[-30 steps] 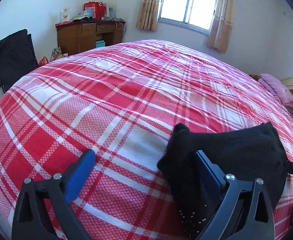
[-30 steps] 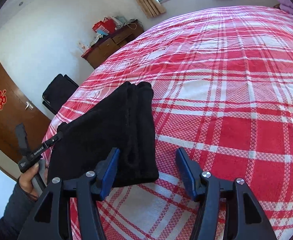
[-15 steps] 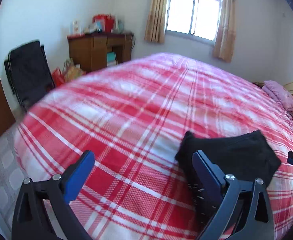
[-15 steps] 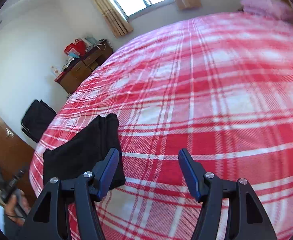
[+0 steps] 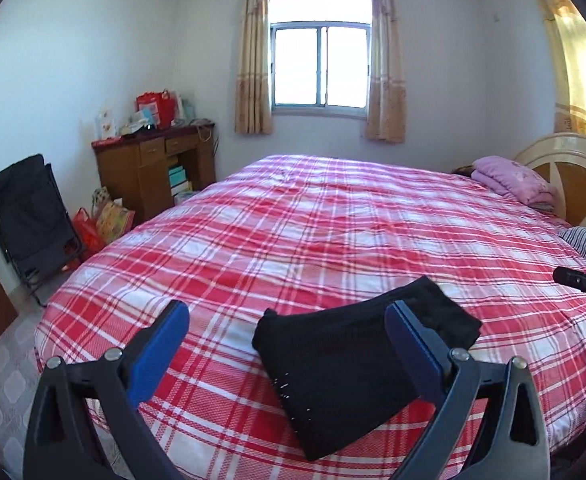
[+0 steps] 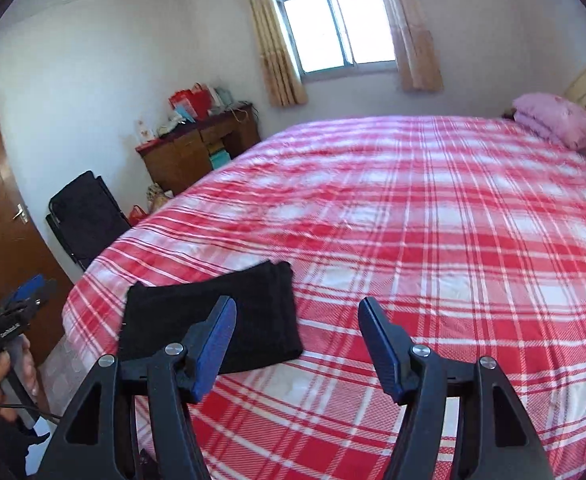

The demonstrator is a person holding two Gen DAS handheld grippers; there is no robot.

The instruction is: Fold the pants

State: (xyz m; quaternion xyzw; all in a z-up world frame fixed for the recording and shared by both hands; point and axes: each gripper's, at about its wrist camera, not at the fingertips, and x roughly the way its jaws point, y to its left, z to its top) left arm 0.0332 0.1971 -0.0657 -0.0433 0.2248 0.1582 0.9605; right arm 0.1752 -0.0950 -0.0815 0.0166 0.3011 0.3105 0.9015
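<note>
Black pants (image 5: 345, 356) lie folded into a compact rectangle near the front corner of the bed with the red plaid cover (image 5: 333, 232). They also show in the right wrist view (image 6: 229, 316). My left gripper (image 5: 289, 344) is open and empty, held back above the bed's front edge. My right gripper (image 6: 297, 344) is open and empty, raised above the bed to the right of the pants. The left gripper (image 6: 25, 300) also shows in the right wrist view at the far left, in a hand.
A wooden desk (image 5: 153, 168) with clutter stands by the far wall. A black folding chair (image 5: 25, 212) is at the left. Pink folded bedding (image 5: 513, 184) lies by the headboard (image 5: 573, 168). A brown door (image 6: 9, 216) is at the left.
Both grippers have pulled back and up from the folded pants, so more of the room shows. The pants stay flat on the bed.
</note>
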